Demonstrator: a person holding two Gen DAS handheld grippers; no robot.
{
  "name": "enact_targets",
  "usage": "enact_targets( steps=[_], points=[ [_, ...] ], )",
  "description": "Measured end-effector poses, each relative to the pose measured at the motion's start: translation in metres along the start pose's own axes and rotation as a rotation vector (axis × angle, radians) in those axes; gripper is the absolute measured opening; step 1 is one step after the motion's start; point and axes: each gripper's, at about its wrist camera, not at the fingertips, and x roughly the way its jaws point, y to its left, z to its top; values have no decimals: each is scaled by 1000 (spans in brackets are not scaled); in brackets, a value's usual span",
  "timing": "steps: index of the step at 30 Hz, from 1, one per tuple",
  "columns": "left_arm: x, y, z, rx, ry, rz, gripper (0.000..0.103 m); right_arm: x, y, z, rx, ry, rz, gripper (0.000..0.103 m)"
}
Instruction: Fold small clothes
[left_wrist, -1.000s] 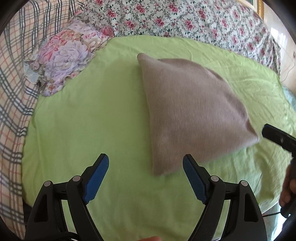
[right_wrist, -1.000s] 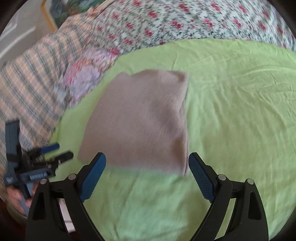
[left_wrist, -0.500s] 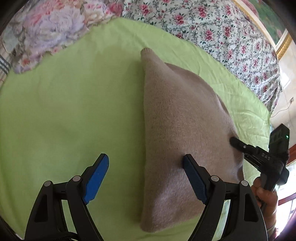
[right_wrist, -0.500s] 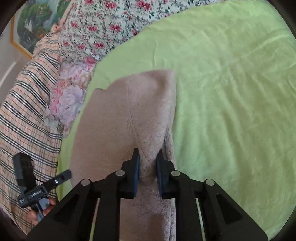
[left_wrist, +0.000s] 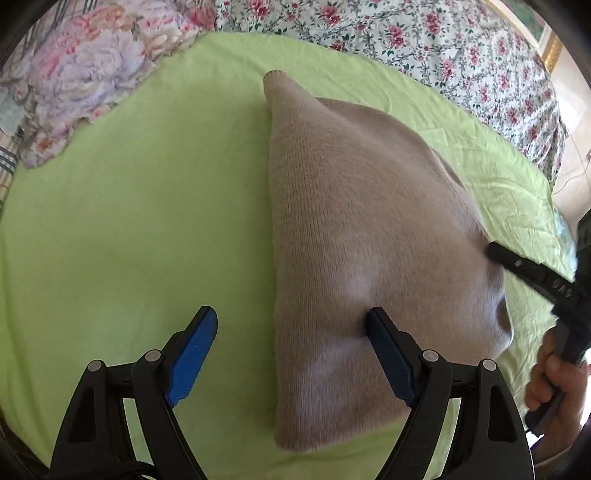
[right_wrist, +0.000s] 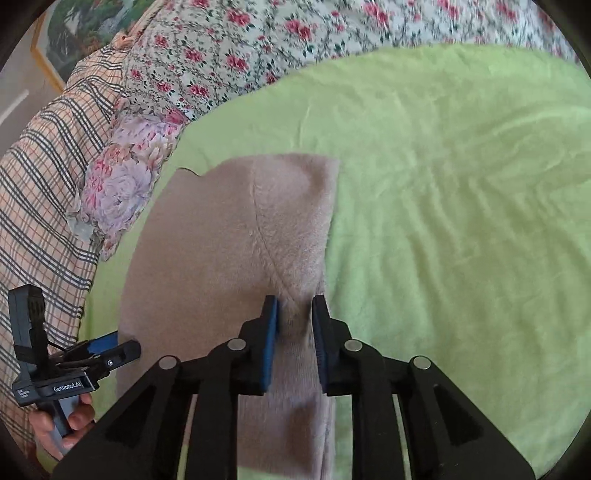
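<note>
The knit (right_wrist: 229, 258), a folded beige garment, lies on the green sheet (right_wrist: 461, 221) of the bed. The right gripper (right_wrist: 294, 314) has a raised ridge of the knit's edge between its jaws; the jaws are opening slightly, yet the pads still press the fabric from both sides. The left gripper (left_wrist: 291, 325) has its jaws spread wide: the knit's near corner lies between them, the right pad over the fabric and the left pad over bare sheet. Beyond the jaws lie a floral cover (left_wrist: 424, 40) and a bunched floral cloth (left_wrist: 85, 85).
</note>
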Motion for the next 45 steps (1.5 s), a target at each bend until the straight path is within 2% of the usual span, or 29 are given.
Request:
enact_targets(
  steps=[2,3,6,12,20,26,31,35,45],
  points=[
    [-9,-4,-10,18,-10,22,83,-13,6,-3,-21,-13,22,34],
    [-14,-3,-15,26,-15,36,83,-18,10,-5,-35,-17,23,37],
    [-25,-5,-27,49,-34,82,83,-32,20,-14,-83,-24,9,38],
    [-41,-9,-50,79,-29,113,84,-45,28,-36,-92,-5,18,40],
    [-57,-19,-71,141,-64,219,85,-56,44,-75,-186,45,6,67],
    [-66,-25,-86,186,-81,243,86,-65,51,-95,-242,52,-24,82],
    [-64,-24,-88,209,-79,277,86,-65,52,-96,-262,64,-32,85],
    [-68,-23,-85,206,-94,276,86,-62,57,-96,-263,68,-30,94],
    [-68,-22,-77,211,-108,284,87,-47,69,-93,-308,96,-45,96]
  ],
)
